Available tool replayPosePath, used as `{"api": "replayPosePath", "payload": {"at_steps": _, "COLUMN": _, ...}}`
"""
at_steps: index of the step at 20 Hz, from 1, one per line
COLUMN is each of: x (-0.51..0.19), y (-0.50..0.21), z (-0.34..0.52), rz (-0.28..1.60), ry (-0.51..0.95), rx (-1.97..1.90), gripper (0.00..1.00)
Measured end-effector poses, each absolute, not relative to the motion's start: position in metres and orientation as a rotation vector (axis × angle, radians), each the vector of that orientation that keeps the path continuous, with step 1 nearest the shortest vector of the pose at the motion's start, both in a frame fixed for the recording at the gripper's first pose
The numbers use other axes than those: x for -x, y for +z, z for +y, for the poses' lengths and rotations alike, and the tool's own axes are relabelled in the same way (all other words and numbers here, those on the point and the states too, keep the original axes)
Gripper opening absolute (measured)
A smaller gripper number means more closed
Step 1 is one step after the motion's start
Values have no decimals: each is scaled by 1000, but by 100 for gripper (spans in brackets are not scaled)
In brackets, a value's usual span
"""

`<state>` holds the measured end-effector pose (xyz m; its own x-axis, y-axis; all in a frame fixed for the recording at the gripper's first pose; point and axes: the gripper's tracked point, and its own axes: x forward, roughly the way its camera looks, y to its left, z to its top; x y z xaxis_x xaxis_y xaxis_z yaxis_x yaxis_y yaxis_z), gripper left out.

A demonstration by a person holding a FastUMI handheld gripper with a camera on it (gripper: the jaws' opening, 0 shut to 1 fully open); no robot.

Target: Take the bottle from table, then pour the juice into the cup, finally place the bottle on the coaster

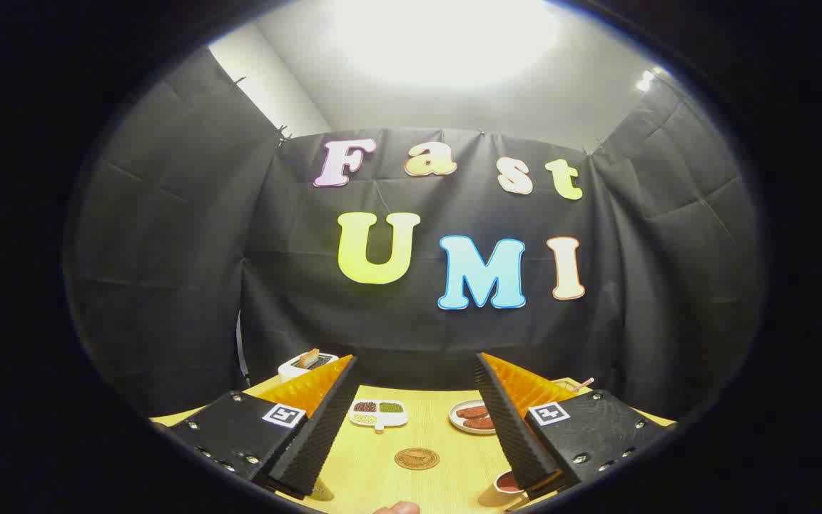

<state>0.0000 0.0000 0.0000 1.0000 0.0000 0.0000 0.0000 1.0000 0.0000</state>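
Here the coaster [417, 458] lies between the wide-apart jaws, nothing gripped.

— What's the counter [382, 475] made of?
— Pale wood grain, smooth and matt. The coaster [417, 458] on it looks like brown cork or wood, dull.
— And your gripper [417, 421]?
— My fingers [322, 428], spread wide, carry ribbed black pads on orange plastic; the black housings look matt, with shiny screws.
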Motion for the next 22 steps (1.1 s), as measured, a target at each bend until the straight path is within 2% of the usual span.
{"api": "replayPosePath", "payload": {"at_steps": 22, "x": -28, "y": 2, "z": 6, "rz": -41, "ry": 35, "rx": -51, "gripper": 98}}
